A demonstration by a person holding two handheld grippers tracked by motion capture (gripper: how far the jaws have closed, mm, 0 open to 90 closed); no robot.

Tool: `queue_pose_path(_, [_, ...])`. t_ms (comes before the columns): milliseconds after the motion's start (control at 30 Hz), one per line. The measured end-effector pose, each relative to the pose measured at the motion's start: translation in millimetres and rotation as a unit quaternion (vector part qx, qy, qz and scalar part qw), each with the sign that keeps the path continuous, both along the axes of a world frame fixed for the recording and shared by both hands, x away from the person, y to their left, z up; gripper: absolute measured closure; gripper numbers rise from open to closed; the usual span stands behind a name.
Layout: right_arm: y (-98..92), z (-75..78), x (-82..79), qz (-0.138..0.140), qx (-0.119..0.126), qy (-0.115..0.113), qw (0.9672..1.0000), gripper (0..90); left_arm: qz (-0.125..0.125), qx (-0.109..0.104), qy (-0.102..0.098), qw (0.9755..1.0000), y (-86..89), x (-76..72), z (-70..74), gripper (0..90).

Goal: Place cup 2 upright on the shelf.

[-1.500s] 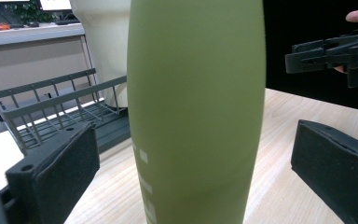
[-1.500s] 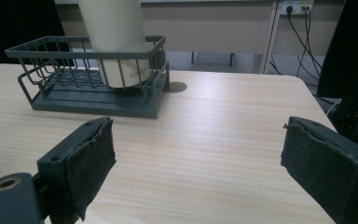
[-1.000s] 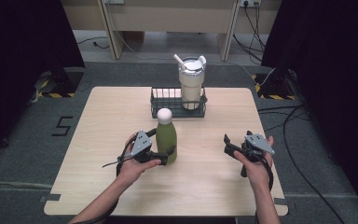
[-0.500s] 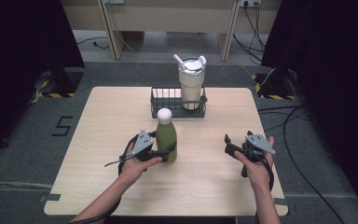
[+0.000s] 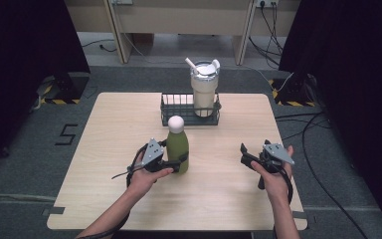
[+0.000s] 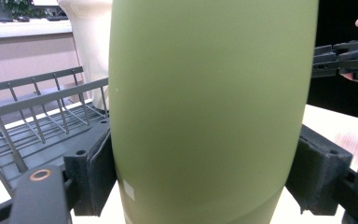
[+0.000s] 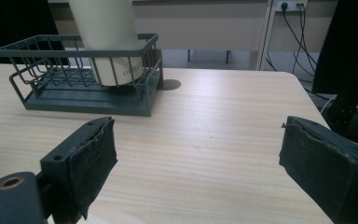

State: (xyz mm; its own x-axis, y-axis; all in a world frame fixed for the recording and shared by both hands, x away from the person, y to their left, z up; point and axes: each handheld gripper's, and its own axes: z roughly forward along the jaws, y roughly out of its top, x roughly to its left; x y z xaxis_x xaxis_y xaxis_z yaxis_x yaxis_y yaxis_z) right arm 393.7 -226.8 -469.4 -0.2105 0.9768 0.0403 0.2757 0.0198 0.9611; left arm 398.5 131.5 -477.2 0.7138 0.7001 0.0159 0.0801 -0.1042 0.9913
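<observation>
An olive-green bottle [image 5: 177,148] with a round white cap stands upright near the middle of the wooden table [image 5: 104,129]. My left gripper [image 5: 173,163] is shut on its lower body; in the left gripper view both pads press the green bottle [image 6: 205,107] from either side. My right gripper [image 5: 243,155] hovers over the table's right part, open, with nothing between its pads [image 7: 93,163]. At the back a cream tumbler [image 5: 203,89] with lid and straw stands in the right end of a dark wire basket [image 5: 176,104].
The wire basket [image 7: 81,100] with the tumbler [image 7: 107,39] lies ahead and left of the right gripper. The other hand's gripper [image 6: 349,60] appears to the right of the bottle. Cables run over the floor right of the table.
The bottle and my left gripper have shifted slightly to the right and toward me. The right gripper has stayed put.
</observation>
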Motion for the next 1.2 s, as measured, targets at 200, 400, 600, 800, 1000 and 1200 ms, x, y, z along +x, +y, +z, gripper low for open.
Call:
queue_pose_path(200, [-0.4, 0.8, -0.3, -0.001, 0.001, -0.001, 1.0, 10.9, 0.002, -0.007, -0.003, 1.0, 2.5, 0.7, 5.3, 20.3])
queue_pose_path(400, [-0.7, 0.1, -0.2, -0.002, 0.001, 0.001, 1.0, 11.0, 0.005, -0.011, -0.016, 0.9998, 6.0, 1.8, 15.8, 20.3])
queue_pose_path(600, [-0.3, 0.0, -0.2, -0.002, 0.002, -0.001, 1.0, 11.1, 0.016, -0.014, -0.024, 0.9995, 10.8, 6.8, 24.9, 20.3])
queue_pose_path(800, [-0.7, 0.3, -0.4, -0.002, 0.002, 0.0, 1.0, 11.2, 0.027, -0.015, -0.034, 0.9989, 14.8, 13.4, 35.6, 20.3])
queue_pose_path(1000, [-2.2, 0.4, -0.1, -0.003, 0.001, -0.001, 1.0, 11.3, 0.034, -0.014, -0.043, 0.9984, 16.1, 21.0, 45.2, 20.3])
queue_pose_path(1200, [-3.6, 0.2, -0.1, -0.007, 0.002, 0.0, 1.0, 11.6, 0.043, -0.014, -0.049, 0.9978, 17.0, 29.2, 51.7, 20.3])
